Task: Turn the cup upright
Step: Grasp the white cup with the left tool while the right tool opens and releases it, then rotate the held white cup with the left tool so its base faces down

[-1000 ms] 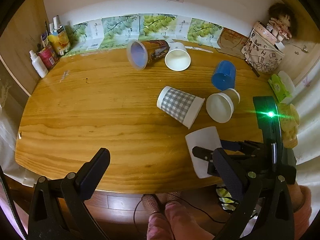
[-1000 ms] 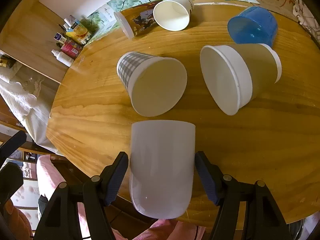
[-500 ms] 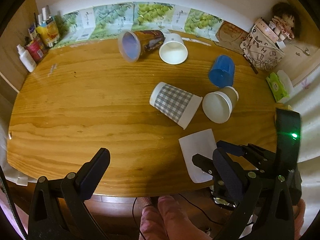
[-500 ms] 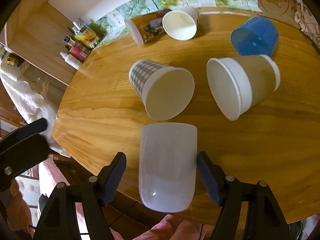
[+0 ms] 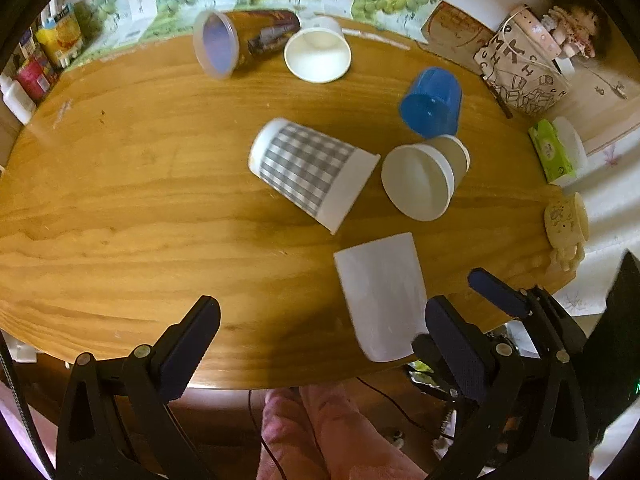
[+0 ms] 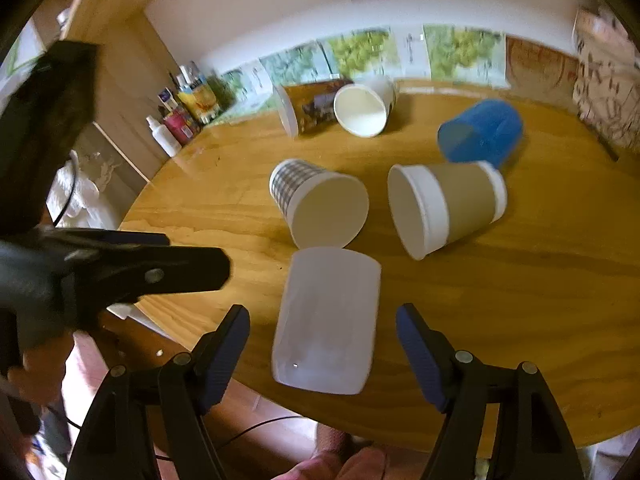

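Wooden and oval, the counter (image 5: 120, 208) carries six cups, all on their sides, backed by a wall strip of grape-leaf pictures.

From the left wrist view, the left tool (image 5: 316, 344) hangs released over the near edge of the counter with nothing between its fingers. The white plastic cup (image 5: 380, 296) lies on its side near that edge, off to the tool's right, its closed bottom jutting past the rim of the counter. Beyond it lie a grey checked paper cup (image 5: 308, 172), a brown-sleeved paper cup (image 5: 424, 180), a blue plastic cup (image 5: 432, 102), a plain white paper cup (image 5: 318, 54) and a printed cup with a clear lid (image 5: 240, 42). The right tool (image 5: 472, 312) shows at the lower right, close beside the white plastic cup.

From the right wrist view, the right tool (image 6: 324, 344) is spread wide, its fingers (image 6: 228, 344) flanking the white plastic cup (image 6: 328, 320) on both sides with a visible gap on each, so nothing is gripped. The cup's mouth points away from the tool, towards the grey checked paper cup (image 6: 320, 200), which it nearly touches. The left tool's body crosses the left of the frame.

My reading: the task has hardly begun. No cup stands upright; the grip, the lift and the turn are all left to do.
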### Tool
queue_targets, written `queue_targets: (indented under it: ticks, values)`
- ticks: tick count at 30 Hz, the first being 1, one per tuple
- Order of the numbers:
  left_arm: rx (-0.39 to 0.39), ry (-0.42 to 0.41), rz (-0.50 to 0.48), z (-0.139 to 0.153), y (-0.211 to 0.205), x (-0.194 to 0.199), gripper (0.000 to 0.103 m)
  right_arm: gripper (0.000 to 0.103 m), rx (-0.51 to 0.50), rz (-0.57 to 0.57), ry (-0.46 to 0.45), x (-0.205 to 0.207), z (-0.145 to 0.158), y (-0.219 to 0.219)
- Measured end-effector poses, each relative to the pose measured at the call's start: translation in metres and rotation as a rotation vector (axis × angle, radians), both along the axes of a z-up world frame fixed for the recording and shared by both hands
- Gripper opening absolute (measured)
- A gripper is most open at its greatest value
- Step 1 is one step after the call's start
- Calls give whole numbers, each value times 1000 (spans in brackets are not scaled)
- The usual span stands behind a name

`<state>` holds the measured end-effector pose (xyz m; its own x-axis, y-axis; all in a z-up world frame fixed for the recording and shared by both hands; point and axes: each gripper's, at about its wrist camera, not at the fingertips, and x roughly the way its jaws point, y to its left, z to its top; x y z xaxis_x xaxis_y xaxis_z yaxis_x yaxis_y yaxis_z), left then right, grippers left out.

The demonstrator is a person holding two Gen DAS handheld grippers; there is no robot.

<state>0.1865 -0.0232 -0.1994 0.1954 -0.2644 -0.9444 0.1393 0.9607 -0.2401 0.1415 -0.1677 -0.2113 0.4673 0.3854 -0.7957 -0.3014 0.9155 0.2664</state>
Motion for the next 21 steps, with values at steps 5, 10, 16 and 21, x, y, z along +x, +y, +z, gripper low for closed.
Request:
queue_targets:
  ticks: [5, 10, 16, 21]
  values:
    - [-17, 40, 16, -10, -10, 2, 102, 77, -32, 42, -87, -14, 2, -8]
    - [-27, 85, 53, -20, -17, 7, 102, 77, -37, 67, -133, -22, -1, -16]
    - [-44, 152, 99, -35, -22, 14, 100, 77, -34, 49, -222, -43, 3, -20]
    - [-110, 219, 154, -47, -24, 21, 99, 77, -78, 67, -247, -54, 1, -19]
